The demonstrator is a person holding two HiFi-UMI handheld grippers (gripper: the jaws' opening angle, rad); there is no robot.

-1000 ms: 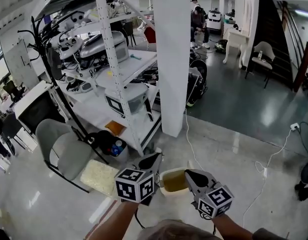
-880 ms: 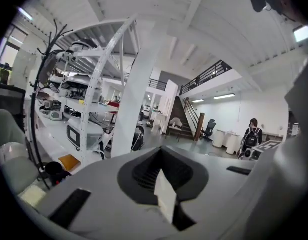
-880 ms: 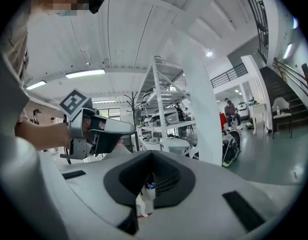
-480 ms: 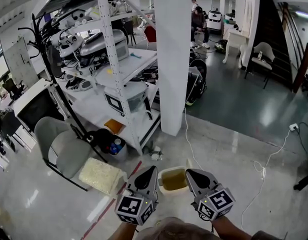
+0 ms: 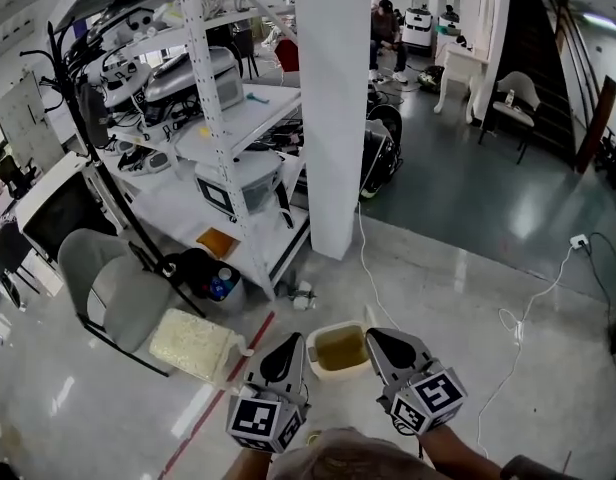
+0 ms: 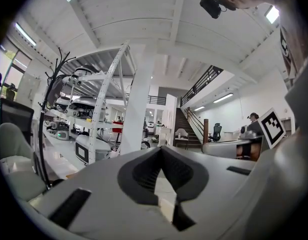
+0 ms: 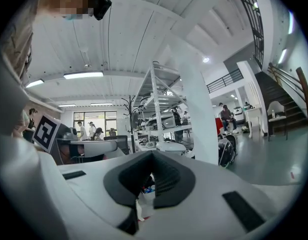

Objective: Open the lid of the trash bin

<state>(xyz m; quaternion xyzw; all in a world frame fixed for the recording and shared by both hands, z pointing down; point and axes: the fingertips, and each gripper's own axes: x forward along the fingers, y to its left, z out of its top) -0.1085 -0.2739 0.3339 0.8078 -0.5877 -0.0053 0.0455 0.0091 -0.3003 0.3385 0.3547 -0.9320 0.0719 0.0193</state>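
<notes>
Cream bin (image 5: 340,351) between left claw (image 5: 293,341), right claw (image 5: 373,336)

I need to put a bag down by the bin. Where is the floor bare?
Bare floor lies right of the trash bin, out to the white cable. Its left is crowded: foam pad, chair, shelf rack.

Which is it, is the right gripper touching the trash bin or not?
Apart. In the right gripper view, the right gripper points across the room at shelves, jaws shut on nothing; the trash bin sits down on the floor.
</notes>
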